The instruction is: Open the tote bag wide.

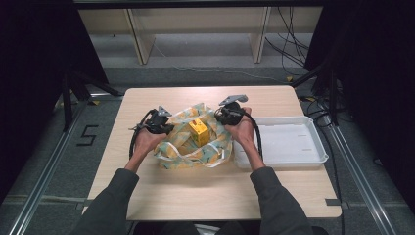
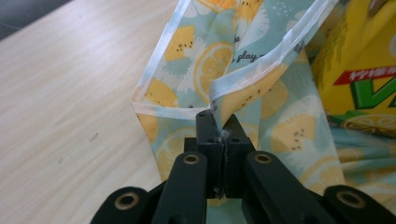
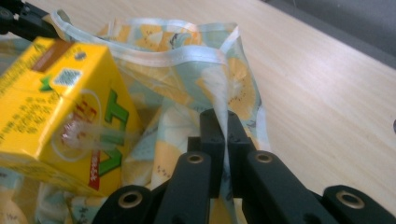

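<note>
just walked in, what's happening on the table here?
A person holds a gripper in each hand and works on a lemon-print cloth bag in the middle of the table. The left gripper is shut on the bag's rim at one side, and the right gripper is shut on the rim opposite, spreading the mouth open. A yellow drink carton sits inside the bag. A white tray lies to the right of the bag.
</note>
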### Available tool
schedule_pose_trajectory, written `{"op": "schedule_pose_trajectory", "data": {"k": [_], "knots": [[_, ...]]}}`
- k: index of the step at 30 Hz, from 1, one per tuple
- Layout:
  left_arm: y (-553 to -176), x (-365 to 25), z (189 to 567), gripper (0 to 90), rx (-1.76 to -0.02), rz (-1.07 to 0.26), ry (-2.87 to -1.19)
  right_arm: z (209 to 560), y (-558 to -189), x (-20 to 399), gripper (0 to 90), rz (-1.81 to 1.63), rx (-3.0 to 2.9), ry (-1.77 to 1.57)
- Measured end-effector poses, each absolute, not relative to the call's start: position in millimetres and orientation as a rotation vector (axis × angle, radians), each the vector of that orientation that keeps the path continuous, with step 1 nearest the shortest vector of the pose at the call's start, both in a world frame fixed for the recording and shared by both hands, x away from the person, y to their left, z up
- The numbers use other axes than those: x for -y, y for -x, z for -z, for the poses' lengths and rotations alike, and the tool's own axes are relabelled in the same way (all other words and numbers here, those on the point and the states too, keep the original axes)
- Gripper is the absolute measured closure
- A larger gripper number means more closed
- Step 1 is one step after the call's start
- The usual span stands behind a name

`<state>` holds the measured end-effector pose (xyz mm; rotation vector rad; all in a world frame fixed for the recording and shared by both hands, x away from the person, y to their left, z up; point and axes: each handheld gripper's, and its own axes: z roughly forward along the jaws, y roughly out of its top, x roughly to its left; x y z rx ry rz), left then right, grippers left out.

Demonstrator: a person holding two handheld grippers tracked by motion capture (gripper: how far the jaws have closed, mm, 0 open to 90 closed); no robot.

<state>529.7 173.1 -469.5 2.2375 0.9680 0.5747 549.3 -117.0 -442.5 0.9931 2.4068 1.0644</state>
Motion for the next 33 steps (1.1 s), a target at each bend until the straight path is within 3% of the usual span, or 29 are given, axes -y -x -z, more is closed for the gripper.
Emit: {"op": "schedule_pose_trajectory", "data": {"k": [6, 11, 14, 16, 18, 20, 23, 26, 27, 28, 33], "knots": [[-524.5, -172.8, 489.9, 87.2, -1.016, -0.497, -2.247, 457.9, -546.5, 110.6, 88.6, -0.959, -2.472, -1.046], [-523.8, -172.9, 497.2, 85.3, -1.012, -0.505, -2.27, 467.8, -546.5, 108.6, 86.3, -0.904, -2.489, -1.026], [-521.7, -174.9, 497.2, 80.9, -0.994, -0.485, -2.265, 469.7, -546.8, 108.2, 78.7, -0.891, -2.511, -1.011], [-516.7, -181.4, 485.2, 66.5, -1.005, -0.477, -2.177, 462.4, -543.2, 110.7, 65.4, -0.903, -2.48, -1.032], [-512.7, -184.7, 476.3, 62.8, -0.989, -0.49, -2.168, 460.4, -541.3, 110.8, 61.2, -0.928, -2.456, -1.049], [-501.3, -191.9, 454.6, 51.7, -0.972, -0.494, -2.11, 441.9, -530.7, 119.8, 51.3, -1.007, -2.451, -1.074], [-489.8, -199.9, 437.5, 49.8, -0.978, -0.467, -1.994, 431.1, -523.1, 127.5, 48.6, -1.081, -2.416, -1.065], [-471.7, -211.9, 419.1, 51.6, -0.937, -0.452, -1.976, 419.6, -512.4, 138.0, 48.3, -1.125, -2.398, -1.044], [-464.2, -215.5, 417.1, 62.3, -0.912, -0.426, -1.981, 415.9, -503.7, 144.6, 56.5, -1.148, -2.388, -0.995], [-458.1, -216.4, 417.7, 62.3, -0.903, -0.381, -1.967, 415.9, -503.7, 144.6, 56.5, -1.148, -2.388, -0.995], [-424.6, -219.2, 437.0, 82.6, -0.833, -0.241, -2.018, 421.4, -497.0, 148.2, 76.7, -1.072, -2.437, -0.974]]}}
